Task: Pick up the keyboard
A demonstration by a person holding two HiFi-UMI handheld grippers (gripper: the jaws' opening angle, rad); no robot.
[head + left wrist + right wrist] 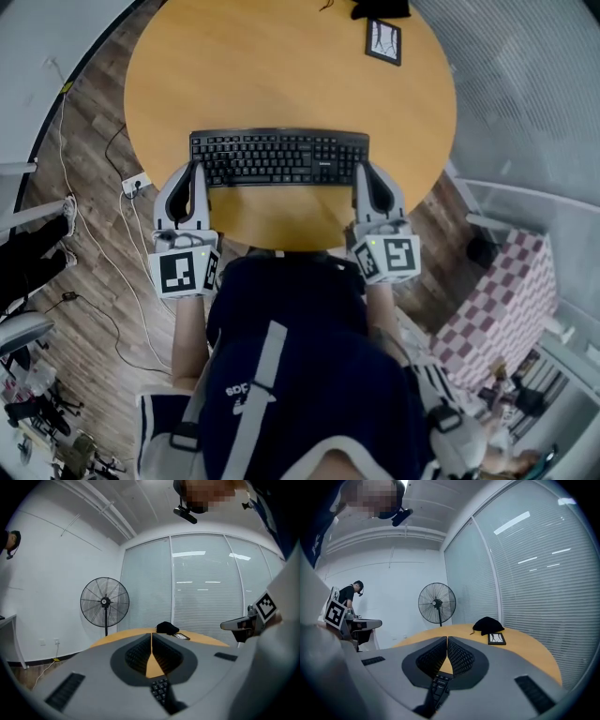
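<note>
Keyboard (pixel 279 157) flat on round counter (pixel 281 66), near its front edge. Left gripper (pixel 196 171) over keyboard's left end, jaws pressed together, tips meeting, nothing pinched; keys show through gap below. Right gripper (pixel 363 172) over right end, jaws likewise closed tip to tip.

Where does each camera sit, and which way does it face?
Head view: on the head, facing steeply down at table and keyboard; shows torso, left gripper, right gripper.
Left gripper view: on the left gripper, along its shut jaws toward the fan; right gripper at right.
Right gripper view: on the right gripper, along its shut jaws toward the black pouch; left gripper at left.
Shared: both gripper views show fan and black pouch.
</note>
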